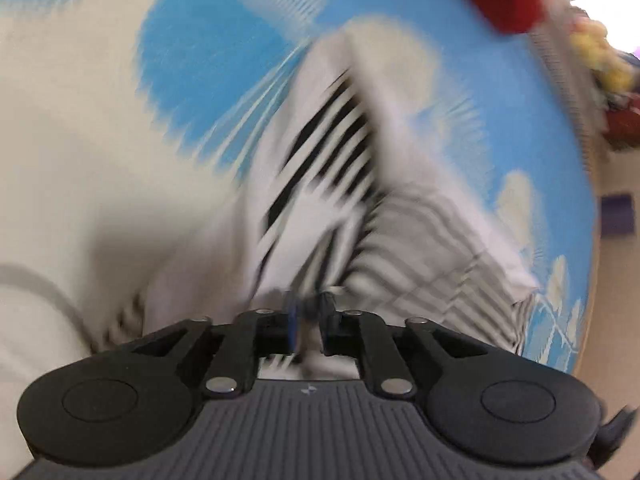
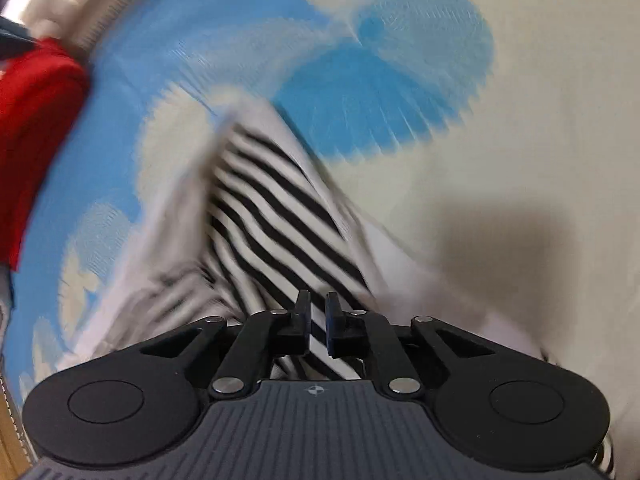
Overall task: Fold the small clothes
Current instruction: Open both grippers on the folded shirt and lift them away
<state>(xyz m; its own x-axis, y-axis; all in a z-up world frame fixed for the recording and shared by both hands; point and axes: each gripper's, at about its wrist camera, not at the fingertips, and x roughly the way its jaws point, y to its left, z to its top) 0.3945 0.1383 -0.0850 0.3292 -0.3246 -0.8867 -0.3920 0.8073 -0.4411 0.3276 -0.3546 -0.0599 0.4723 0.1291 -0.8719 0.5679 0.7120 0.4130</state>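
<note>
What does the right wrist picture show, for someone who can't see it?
The right hand-held gripper pinches a black-and-white striped shirt over a blue and cream bedsheet. A red cloth lies at the left edge. The picture is blurry.

Both pictures are bright with soft, even light, and heavy motion blur smears the striped garment [image 1: 328, 168] and the blue and cream sheet [image 2: 180, 40]. Only each gripper body at the bottom stays sharp. Overexposed glare sits at the upper right of the left wrist view. A soft dark shadow lies at the middle right of the right wrist view. Fisheye bending curves the edges.
</note>
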